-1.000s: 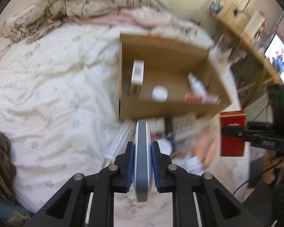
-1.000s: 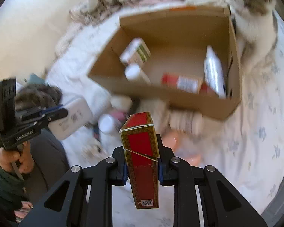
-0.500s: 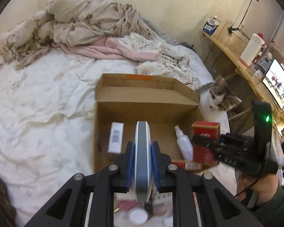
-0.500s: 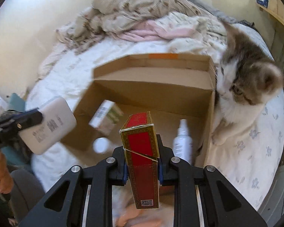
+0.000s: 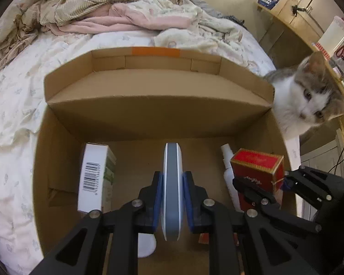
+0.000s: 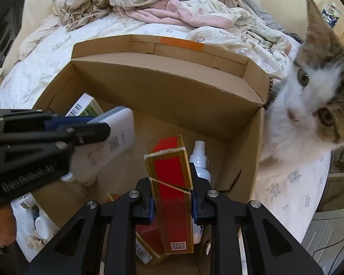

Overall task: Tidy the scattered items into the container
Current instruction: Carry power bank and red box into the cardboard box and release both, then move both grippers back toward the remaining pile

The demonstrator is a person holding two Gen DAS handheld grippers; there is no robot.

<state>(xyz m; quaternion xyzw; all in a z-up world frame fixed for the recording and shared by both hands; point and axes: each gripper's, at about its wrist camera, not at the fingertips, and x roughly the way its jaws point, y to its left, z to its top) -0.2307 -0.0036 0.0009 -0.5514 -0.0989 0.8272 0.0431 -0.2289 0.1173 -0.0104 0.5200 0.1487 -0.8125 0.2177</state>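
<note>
An open cardboard box (image 5: pixel 158 105) (image 6: pixel 172 87) stands on the bed. My left gripper (image 5: pixel 172 194) (image 6: pixel 96 126) is shut on a white and grey power bank (image 5: pixel 172 183) (image 6: pixel 117 135), held edge-up inside the box. My right gripper (image 6: pixel 172 197) (image 5: pixel 261 183) is shut on a red and gold carton (image 6: pixel 172 188) (image 5: pixel 256 169), held over the box's right side. In the box lie a white and green barcode carton (image 5: pixel 94 176) (image 6: pixel 82 107), a white spray bottle (image 5: pixel 228 169) (image 6: pixel 200 160), a white round jar (image 5: pixel 146 245) and another red carton (image 6: pixel 146 240).
A grey and white cat (image 5: pixel 309 100) (image 6: pixel 314 96) leans over the box's right wall, close to my right gripper. Rumpled blankets (image 5: pixel 98 6) lie at the bed's far end. Loose small items (image 6: pixel 32 224) lie outside the box's near left. A wooden desk (image 5: pixel 293 27) stands right.
Both grippers have moved forward and down into the box with their loads. The cat has leaned closer to the box's right wall.
</note>
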